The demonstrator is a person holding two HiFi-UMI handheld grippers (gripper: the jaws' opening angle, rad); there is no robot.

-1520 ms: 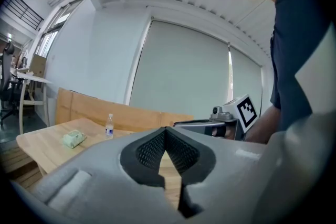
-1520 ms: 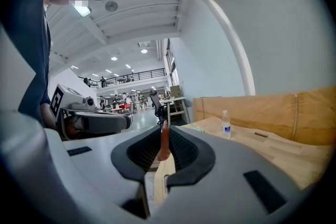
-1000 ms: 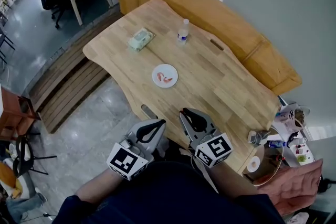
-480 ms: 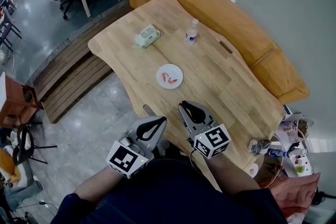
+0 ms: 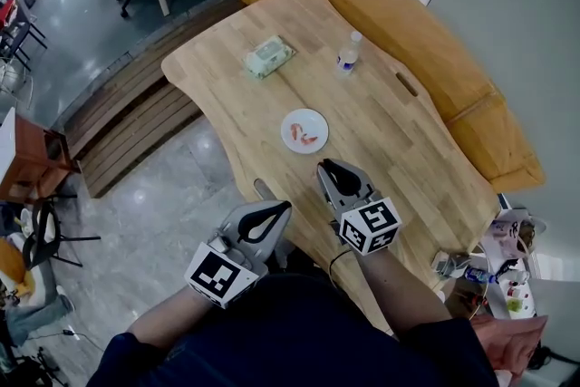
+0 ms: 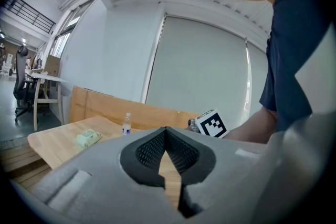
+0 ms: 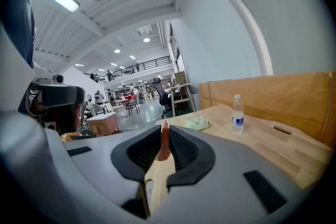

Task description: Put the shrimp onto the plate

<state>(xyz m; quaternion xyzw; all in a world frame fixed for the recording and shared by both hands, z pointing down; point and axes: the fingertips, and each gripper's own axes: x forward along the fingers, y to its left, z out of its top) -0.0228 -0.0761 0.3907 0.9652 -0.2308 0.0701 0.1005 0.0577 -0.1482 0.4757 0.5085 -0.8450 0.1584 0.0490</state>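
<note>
The right gripper (image 5: 328, 169) sits just below the centre of the head view, over the near edge of the wooden table (image 5: 408, 149). Its own view shows the 2 dark ribbed pads pressed narrow on a slim orange-pink shrimp (image 7: 163, 143), which stands upright in the pinch with its thin end poking above the pads. The grip looks light and near the tips, probably so that the soft piece is neither crushed nor buried and can drop free when the jaws part. The white plate (image 5: 306, 112) lies at the middle of the head view, just above that gripper and in line with its nose, so the carry seems aimed straight at it. 2 shrimp pieces (image 5: 295, 132) already rest on the plate, leaving bare rim and bare space to their upper right. The shrimp in hand is not yet over the plate, so the step reads as mid-transfer, with the release still to come. The left gripper (image 6: 166, 132) hangs at lower centre-left of the head view, off the table edge and over the grey floor. Its pads meet at the tips with nothing between them, only wood showing through the gap lower down. It appears parked out of the way. A green wipes pack (image 5: 269, 55) and a small water bottle (image 5: 348, 53) stand well beyond the plate, toward the top of the frame, clear of the path.
</note>
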